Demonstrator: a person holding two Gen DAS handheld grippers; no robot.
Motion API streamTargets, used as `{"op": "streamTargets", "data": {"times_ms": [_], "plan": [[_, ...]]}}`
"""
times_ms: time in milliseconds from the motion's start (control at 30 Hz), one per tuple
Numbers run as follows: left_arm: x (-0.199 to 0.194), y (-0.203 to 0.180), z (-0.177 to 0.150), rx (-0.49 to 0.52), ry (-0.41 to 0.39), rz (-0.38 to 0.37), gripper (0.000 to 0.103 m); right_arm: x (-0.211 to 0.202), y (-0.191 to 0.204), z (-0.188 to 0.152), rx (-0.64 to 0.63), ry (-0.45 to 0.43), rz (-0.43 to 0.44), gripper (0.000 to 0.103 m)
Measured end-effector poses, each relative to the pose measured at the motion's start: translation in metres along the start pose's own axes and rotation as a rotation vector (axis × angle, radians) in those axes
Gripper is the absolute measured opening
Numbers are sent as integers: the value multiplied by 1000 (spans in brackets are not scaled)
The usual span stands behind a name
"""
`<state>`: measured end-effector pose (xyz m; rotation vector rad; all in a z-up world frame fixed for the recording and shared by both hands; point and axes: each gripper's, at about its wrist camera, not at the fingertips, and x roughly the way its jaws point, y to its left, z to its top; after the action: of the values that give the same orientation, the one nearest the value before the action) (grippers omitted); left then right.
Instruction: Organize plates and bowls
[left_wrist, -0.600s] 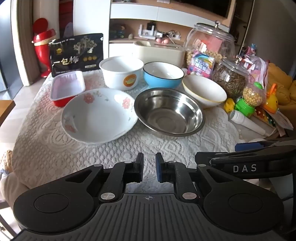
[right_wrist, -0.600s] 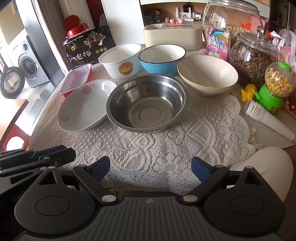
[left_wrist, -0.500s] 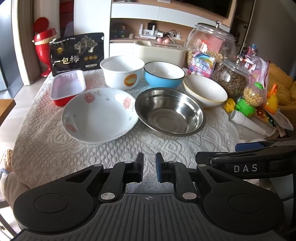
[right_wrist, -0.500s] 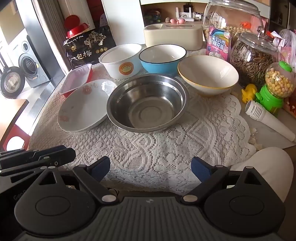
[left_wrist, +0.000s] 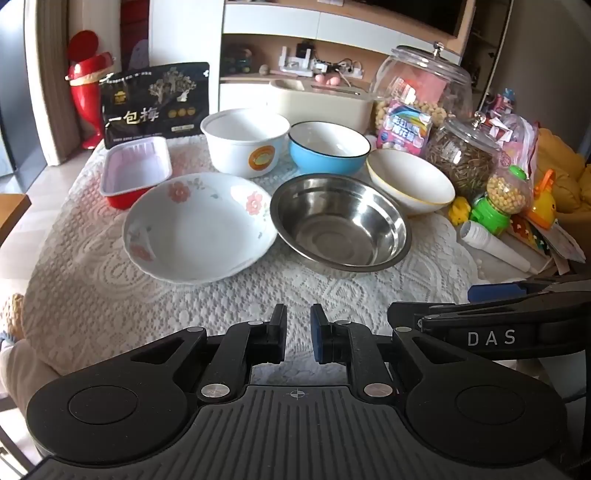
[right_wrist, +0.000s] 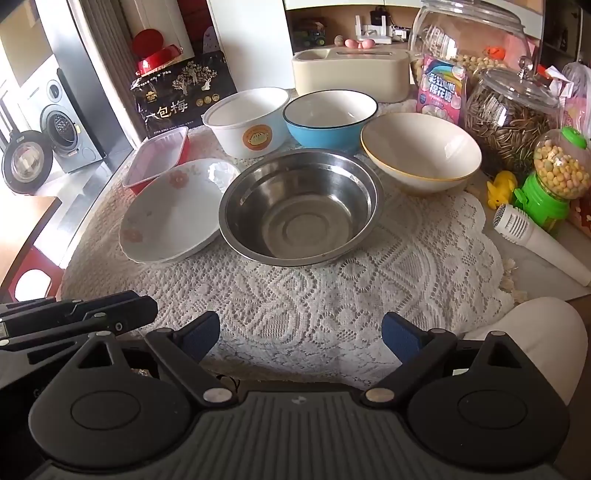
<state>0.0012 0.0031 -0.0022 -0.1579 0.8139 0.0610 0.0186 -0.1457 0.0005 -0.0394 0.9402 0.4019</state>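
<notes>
Nothing has shifted over the last half second: the left tool (left_wrist: 298, 339) stays closed on nothing, the right tool (right_wrist: 301, 336) stays wide open and empty, and the round stainless-steel bowl (right_wrist: 300, 206) and shallow white floral plate (left_wrist: 199, 227) sit untouched mid-desk (right_wrist: 332, 295), so organizing has yet to begin.

On the white lace tablecloth (left_wrist: 92, 295), a flowered white plate (left_wrist: 199, 227) lay left of a round steel bowl (left_wrist: 340, 221), edges touching. Behind them, left to right, stood a red rectangular tray (left_wrist: 135, 171), a white bowl (left_wrist: 245, 142), a blue bowl (left_wrist: 328, 147) and a gold-rimmed cream bowl (left_wrist: 410, 181).
</notes>
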Motion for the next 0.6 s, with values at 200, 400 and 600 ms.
{"op": "streamTargets", "data": {"times_ms": [200, 400, 600], "plan": [[0, 0, 0, 0, 1, -2, 17, -1, 0, 0, 0, -3, -2, 95], [0, 1, 1, -2, 2, -2, 17, -1, 0, 0, 0, -4, -3, 95], [0, 1, 1, -2, 2, -3, 17, -1, -1, 0, 1, -3, -3, 95]]}}
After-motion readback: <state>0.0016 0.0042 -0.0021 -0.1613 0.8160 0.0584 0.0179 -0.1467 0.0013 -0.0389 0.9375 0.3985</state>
